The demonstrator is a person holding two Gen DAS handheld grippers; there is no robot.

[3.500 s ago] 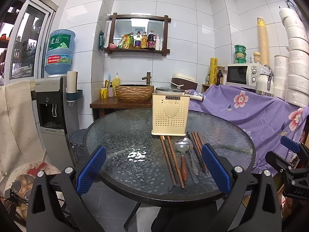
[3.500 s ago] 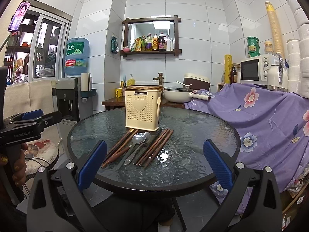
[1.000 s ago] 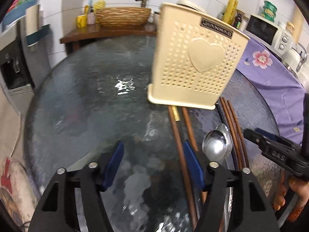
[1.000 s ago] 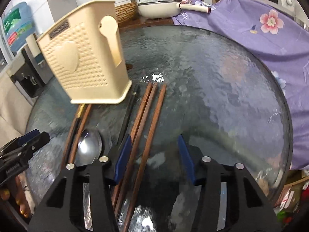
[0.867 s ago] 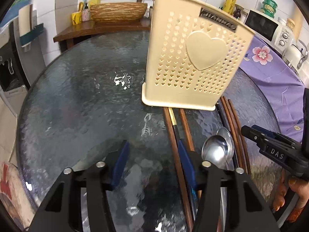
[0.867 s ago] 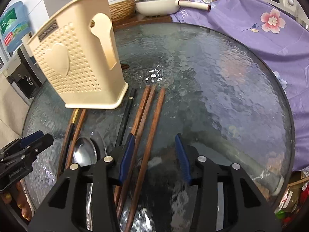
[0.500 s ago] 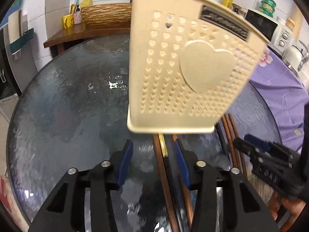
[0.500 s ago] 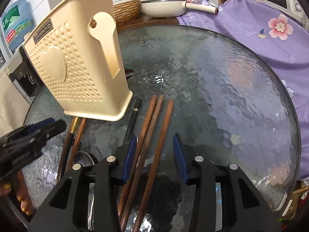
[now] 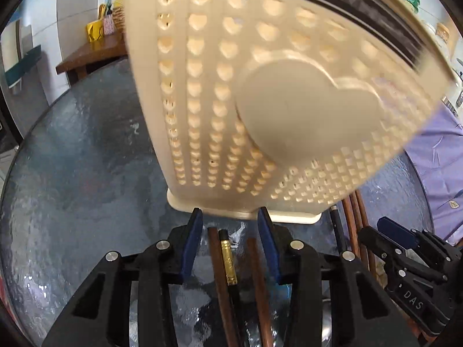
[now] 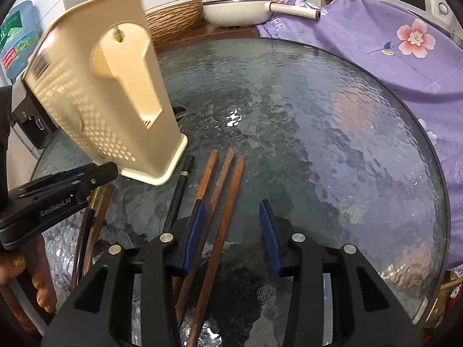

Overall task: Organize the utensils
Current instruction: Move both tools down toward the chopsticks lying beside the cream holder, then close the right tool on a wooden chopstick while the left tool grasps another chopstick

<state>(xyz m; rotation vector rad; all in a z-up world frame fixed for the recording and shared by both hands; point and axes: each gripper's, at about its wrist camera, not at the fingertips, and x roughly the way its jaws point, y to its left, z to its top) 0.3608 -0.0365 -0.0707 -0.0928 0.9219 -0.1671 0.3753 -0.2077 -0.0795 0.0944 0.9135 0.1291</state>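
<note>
A cream perforated utensil holder [image 9: 260, 101] with a heart stands on the round glass table [image 9: 72, 173]; it also shows in the right wrist view [image 10: 95, 98]. My left gripper [image 9: 230, 217] is open, low over the table at the holder's base, straddling two brown chopsticks [image 9: 220, 274] and a black gold-banded one [image 9: 227, 257]. My right gripper [image 10: 231, 205] is open and straddles brown chopsticks [image 10: 228, 190]; another brown chopstick [image 10: 207, 173] and a black one [image 10: 178, 193] lie just left. A spoon [image 10: 97, 248] lies partly hidden at lower left.
A purple floral cloth [image 10: 390, 43] covers furniture right of the table. A white pan [image 10: 237, 8] and woven basin [image 10: 173, 20] sit on the counter behind. The left gripper's body [image 10: 52, 202] is at the right view's left edge.
Both grippers moved forward and down toward the utensils and narrowed. The left one has closed in on the holder's base, with chopsticks now between its fingers.
</note>
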